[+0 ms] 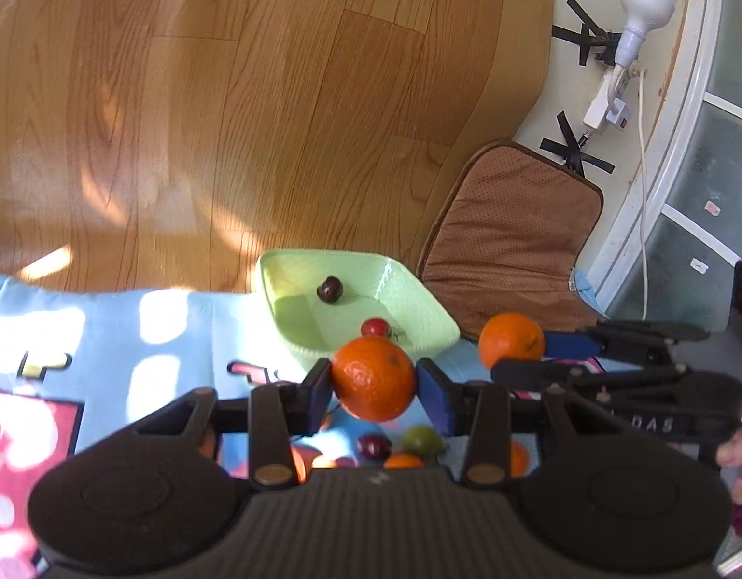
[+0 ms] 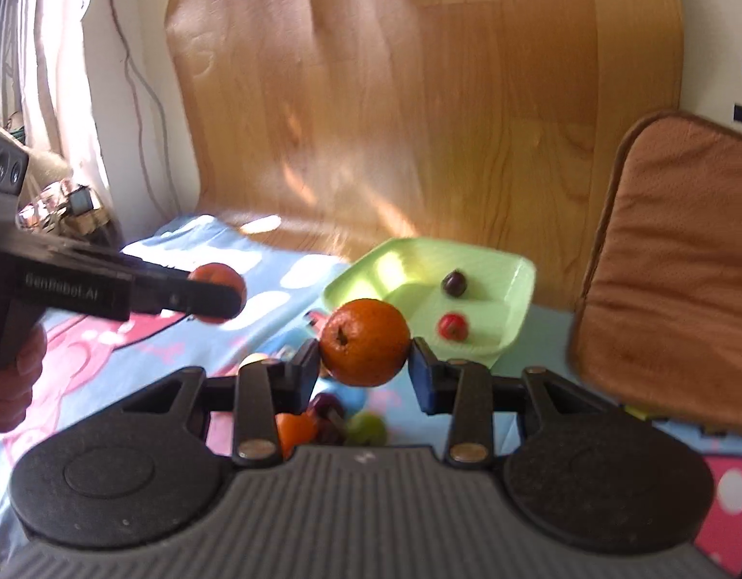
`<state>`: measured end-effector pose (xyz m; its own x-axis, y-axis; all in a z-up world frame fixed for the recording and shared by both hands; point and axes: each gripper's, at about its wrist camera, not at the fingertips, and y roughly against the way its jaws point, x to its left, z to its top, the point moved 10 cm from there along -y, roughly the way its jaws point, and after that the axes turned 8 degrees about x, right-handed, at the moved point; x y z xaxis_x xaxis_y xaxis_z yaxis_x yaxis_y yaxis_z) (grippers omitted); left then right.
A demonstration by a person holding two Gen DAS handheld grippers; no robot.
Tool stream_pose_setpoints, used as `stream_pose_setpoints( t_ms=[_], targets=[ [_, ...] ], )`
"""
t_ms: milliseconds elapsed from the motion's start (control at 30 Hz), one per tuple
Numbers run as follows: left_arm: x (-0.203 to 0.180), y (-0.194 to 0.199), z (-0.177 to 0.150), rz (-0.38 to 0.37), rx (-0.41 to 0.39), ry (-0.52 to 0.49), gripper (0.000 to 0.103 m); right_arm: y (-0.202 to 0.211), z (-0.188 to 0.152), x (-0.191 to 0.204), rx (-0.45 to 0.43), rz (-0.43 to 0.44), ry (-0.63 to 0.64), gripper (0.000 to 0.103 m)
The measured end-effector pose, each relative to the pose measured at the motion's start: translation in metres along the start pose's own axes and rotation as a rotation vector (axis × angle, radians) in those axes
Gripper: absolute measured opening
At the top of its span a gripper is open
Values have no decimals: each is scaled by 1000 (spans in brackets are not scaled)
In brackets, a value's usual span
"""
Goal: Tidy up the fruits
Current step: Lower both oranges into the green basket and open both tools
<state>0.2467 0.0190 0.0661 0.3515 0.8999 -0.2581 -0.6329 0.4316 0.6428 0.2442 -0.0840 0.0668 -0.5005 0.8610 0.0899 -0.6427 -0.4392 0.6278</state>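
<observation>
Oranges, two, are each gripped in mid-air. Left wrist view: the left gripper point(image 1: 374, 386) has its jaws clamped on one orange point(image 1: 373, 379) near the green tray point(image 1: 428, 311), which holds two dark-red fruits; roughly five more fruits lie below on the blue cloth point(image 1: 177, 337). Right wrist view: the right gripper point(image 2: 365, 364) clamps the other orange point(image 2: 365, 340) beside that tray. Sorting looks early.

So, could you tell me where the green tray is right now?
The green tray sits on the blue cloth beside the brown cushion, ahead of both held oranges; it holds two small dark-red fruits.
</observation>
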Motion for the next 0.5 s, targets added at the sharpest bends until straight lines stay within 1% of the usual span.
stream_pose_setpoints(
  t_ms=[100,167,267,333,400,500],
  targets=[
    [7,-38,26,18,14,11,39,-23,27,-30,-4,-43,-27,43],
    [12,-64,33,22,37,23,39,-44,31,-42,6,-61,-31,43],
    [25,-103,35,50,92,46,39,-77,24,-55,53,-75,-21,43],
    [32,-121,34,67,120,56,39,-94,18,-61,79,-92,2,43],
    [37,-134,35,73,137,59,39,-108,15,-64,100,-93,15,43],
    [39,-144,37,80,138,52,38,-119,12,-66,127,-95,15,44]
  ],
)
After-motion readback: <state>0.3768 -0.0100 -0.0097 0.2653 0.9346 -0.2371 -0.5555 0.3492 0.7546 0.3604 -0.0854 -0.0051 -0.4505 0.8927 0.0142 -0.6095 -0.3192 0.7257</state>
